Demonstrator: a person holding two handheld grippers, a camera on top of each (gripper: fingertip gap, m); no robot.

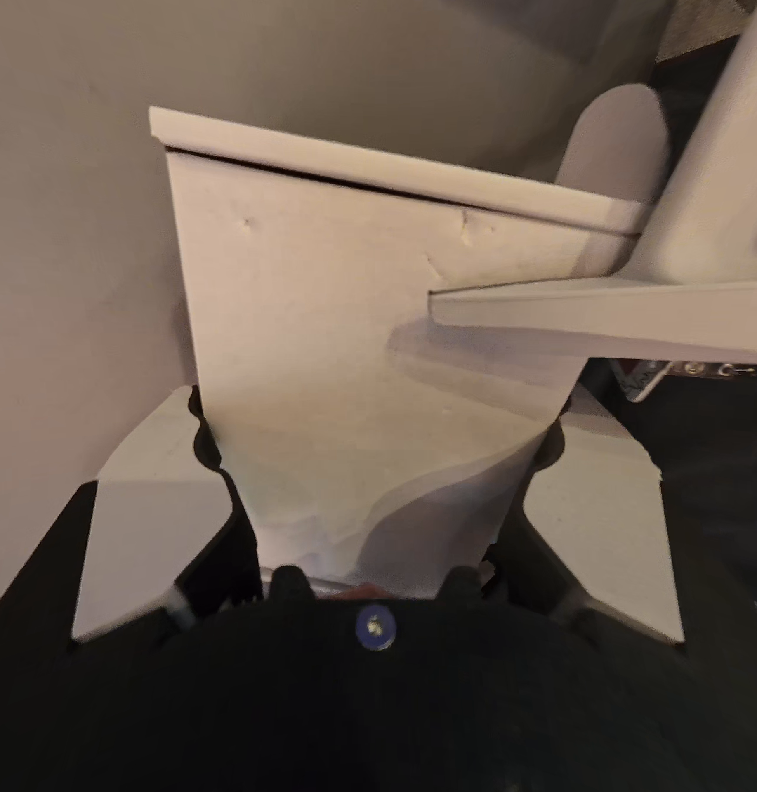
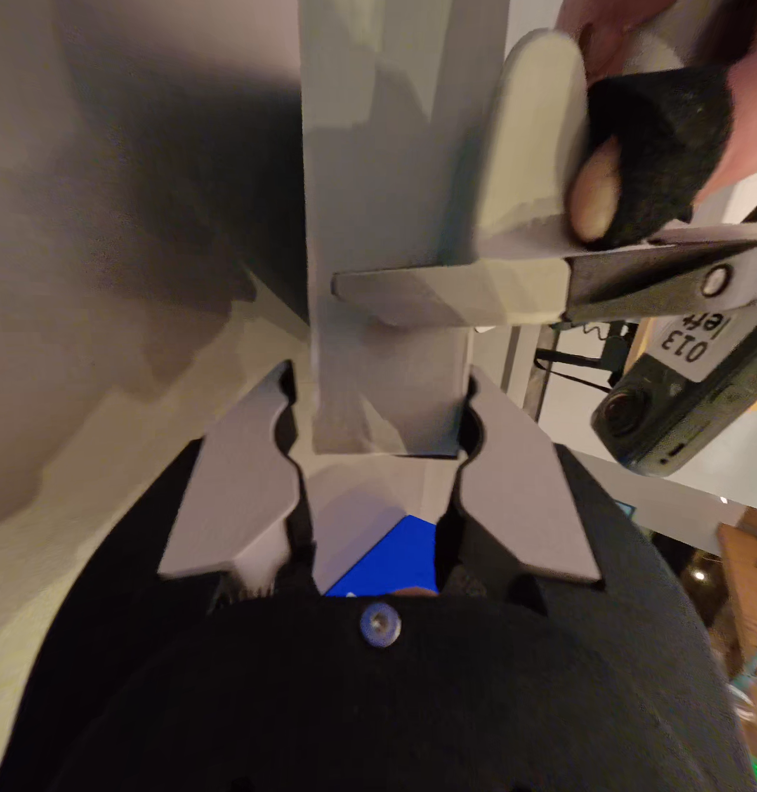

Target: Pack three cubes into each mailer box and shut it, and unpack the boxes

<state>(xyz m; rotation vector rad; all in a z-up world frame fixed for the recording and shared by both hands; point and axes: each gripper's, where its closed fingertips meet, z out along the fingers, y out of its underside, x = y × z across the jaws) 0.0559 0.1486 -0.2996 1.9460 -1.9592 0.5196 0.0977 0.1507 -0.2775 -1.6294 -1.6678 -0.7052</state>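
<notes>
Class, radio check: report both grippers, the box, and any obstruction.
Left gripper shut on white mailer box. Right gripper shut on its flap. Blue cube visible below. Nothing seen in the way.

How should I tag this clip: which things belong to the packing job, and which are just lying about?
Job: white box; blue cube; left gripper; right gripper.
Lying about: metal frame; black cable.
</notes>
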